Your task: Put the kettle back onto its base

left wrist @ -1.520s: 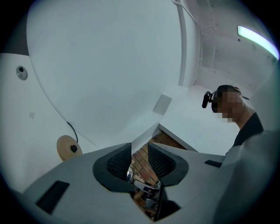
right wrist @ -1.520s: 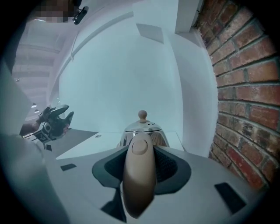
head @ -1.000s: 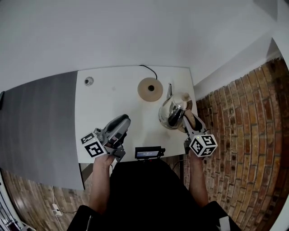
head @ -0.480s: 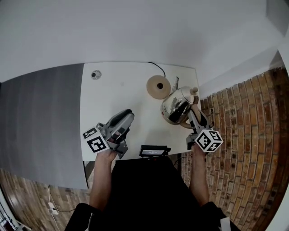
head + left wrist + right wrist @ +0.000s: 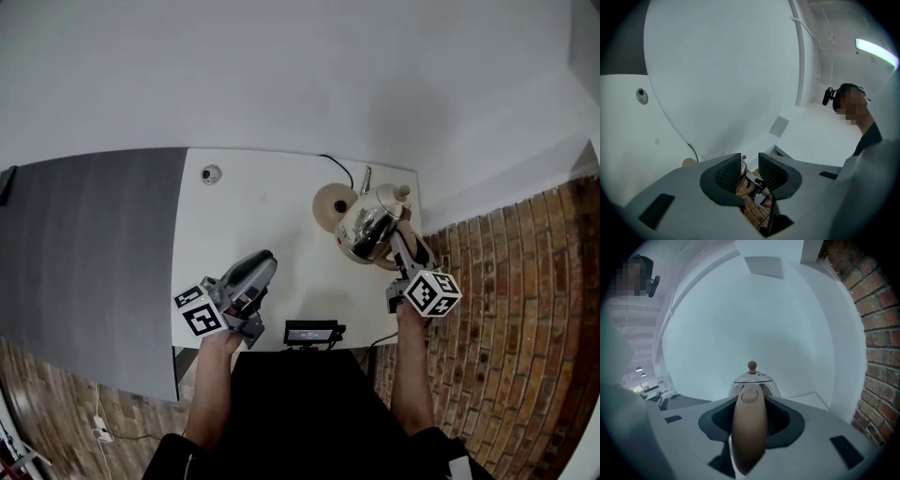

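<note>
While the right gripper (image 5: 750, 416) grips the kettle's tan handle (image 5: 749, 441) between its fingers, the steel kettle (image 5: 367, 230) hangs over the far right corner of the white table (image 5: 244, 225). It overlaps the right edge of its round tan base (image 5: 326, 200) but isn't centred on it, and I can't tell if they touch. Lid (image 5: 752, 377) is on, knob up, so the contents are hidden. Spout (image 5: 366, 178) points away from the person. Left gripper (image 5: 750, 169): fingers a narrow gap apart, nothing between them, near the table's near edge, well apart from the kettle. Base cord (image 5: 339, 169) runs to the far edge.
</note>
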Available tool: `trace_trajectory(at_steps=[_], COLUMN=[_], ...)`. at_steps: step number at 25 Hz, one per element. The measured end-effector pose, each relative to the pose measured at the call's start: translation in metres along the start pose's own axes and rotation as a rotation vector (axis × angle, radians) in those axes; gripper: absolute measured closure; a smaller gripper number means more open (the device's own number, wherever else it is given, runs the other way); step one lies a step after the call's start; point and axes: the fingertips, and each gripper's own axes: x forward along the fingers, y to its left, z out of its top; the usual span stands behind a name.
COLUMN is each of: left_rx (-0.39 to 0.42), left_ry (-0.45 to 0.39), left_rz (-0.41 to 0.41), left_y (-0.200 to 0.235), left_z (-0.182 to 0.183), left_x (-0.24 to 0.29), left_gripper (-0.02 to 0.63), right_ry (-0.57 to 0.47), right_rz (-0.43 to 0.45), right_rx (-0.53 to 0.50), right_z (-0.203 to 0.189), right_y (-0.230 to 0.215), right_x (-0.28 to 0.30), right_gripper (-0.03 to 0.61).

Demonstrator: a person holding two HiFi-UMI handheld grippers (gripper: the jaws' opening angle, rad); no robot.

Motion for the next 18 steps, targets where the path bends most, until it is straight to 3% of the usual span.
trace_trajectory(at_steps=[8, 18], left_rx=[0.003, 0.009], left_ry=[-0.013, 0.000], left_rz=[0.084, 0.082], left_y=[0.010, 0.007], left_z=[-0.002, -0.003], left_x=[-0.014, -0.011], left_gripper=[0.497, 0.497], right_ry=[-0.016, 0.007], right_rz=[0.004, -0.027], right_rx=[-0.020, -0.055], right_z=[0.018, 0.013], right_y=[-0.007, -0.003], right_x=[0.065, 0.111], right_gripper=[0.423, 0.423])
